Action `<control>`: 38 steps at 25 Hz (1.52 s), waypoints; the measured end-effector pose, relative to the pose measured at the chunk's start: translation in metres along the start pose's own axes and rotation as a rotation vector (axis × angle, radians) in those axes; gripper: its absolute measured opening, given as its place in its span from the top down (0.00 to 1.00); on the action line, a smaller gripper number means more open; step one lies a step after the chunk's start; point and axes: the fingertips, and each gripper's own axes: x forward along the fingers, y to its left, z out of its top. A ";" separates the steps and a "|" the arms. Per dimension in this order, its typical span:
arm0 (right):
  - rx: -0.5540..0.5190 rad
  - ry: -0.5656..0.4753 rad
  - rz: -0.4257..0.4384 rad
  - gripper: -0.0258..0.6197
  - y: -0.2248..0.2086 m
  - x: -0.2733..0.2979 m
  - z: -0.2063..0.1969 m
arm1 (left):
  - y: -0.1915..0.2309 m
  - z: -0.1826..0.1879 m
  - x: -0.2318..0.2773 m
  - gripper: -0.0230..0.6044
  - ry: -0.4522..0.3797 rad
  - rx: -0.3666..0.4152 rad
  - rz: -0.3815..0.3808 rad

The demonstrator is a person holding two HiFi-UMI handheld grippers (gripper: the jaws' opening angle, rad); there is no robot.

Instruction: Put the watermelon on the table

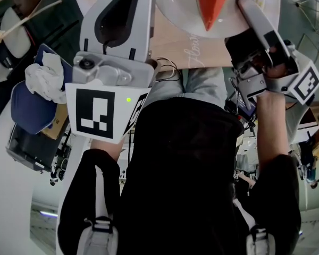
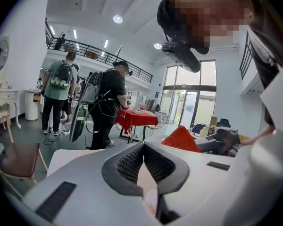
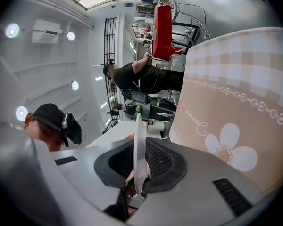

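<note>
A round white plate (image 1: 175,12) bearing a red triangular watermelon wedge (image 1: 211,1) is clamped at opposite rims by the left gripper (image 2: 143,147) and the right gripper (image 3: 139,145). The wedge lies between them. A beige flower-printed tablecloth (image 3: 236,126) is seen just beside the right gripper.

The hall is lit brightly and evenly by round ceiling lights (image 2: 118,19) and by daylight through tall windows (image 2: 188,98); glare is seen round the round lamps (image 3: 12,30); straight lines are bent and corners blackened in both gripper views; the left gripper (image 2: 142,147) is rendered soft at close range; detail is lost in the person's black top (image 1: 186,169).
</note>
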 end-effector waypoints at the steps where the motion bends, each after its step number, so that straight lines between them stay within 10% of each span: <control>1: 0.001 0.000 0.000 0.89 -0.004 0.002 0.001 | 0.002 -0.002 0.001 0.94 0.000 -0.003 0.001; 38: -0.024 0.071 -0.051 0.89 -0.102 0.009 -0.014 | 0.039 -0.077 0.023 0.94 0.091 -0.047 0.066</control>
